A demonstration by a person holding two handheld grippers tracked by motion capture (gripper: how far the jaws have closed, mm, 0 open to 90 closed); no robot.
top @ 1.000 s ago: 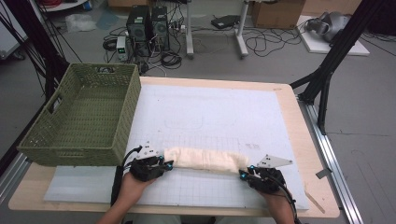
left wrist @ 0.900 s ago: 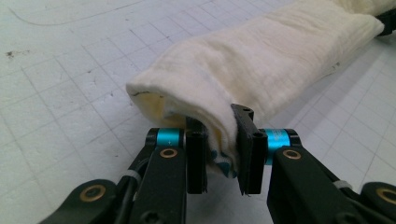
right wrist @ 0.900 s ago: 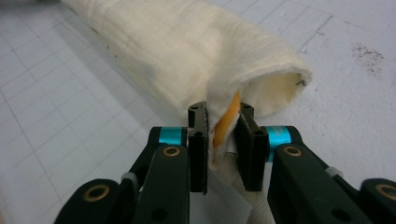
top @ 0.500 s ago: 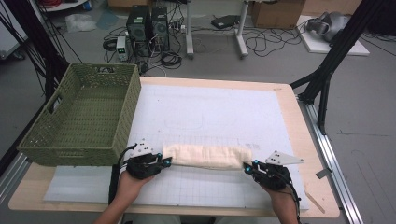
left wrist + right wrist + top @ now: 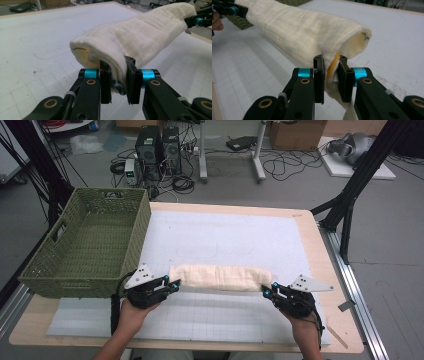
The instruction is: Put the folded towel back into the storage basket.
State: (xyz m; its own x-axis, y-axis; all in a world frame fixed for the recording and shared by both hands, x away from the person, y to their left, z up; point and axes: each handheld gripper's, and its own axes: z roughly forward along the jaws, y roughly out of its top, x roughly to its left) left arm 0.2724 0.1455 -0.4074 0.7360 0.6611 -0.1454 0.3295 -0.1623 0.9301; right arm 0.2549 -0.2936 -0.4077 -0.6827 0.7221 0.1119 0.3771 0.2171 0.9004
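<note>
You hold a long, cream-colored folded cloth point(image 5: 220, 277) between your two grippers, near your side of the table point(image 5: 320, 240). Your left gripper point(image 5: 172, 285) bites one end of the cloth, and your right gripper point(image 5: 266, 292) bites the other end, so the cloth hangs stretched between them like a soft roll. In the left gripper view, the two black jaws are squeezed on the thick edge of the cloth point(image 5: 140, 37), and you can see a bit of yellow and blue inside the fold. Far off in that view, at the top right corner, the other gripper point(image 5: 197, 21) pinches the far end. In the right gripper view, the jaws are also pinched tight on the cloth point(image 5: 304, 32), with an orange strip tucked between them, and a bit of cloth hangs down below the jaws. The cloth is over the white gridded mat point(image 5: 225, 230) that covers most of the table. A green woven basket point(image 5: 55, 270) sits on the left side of the table, just beside your left gripper but not touching the cloth.
</note>
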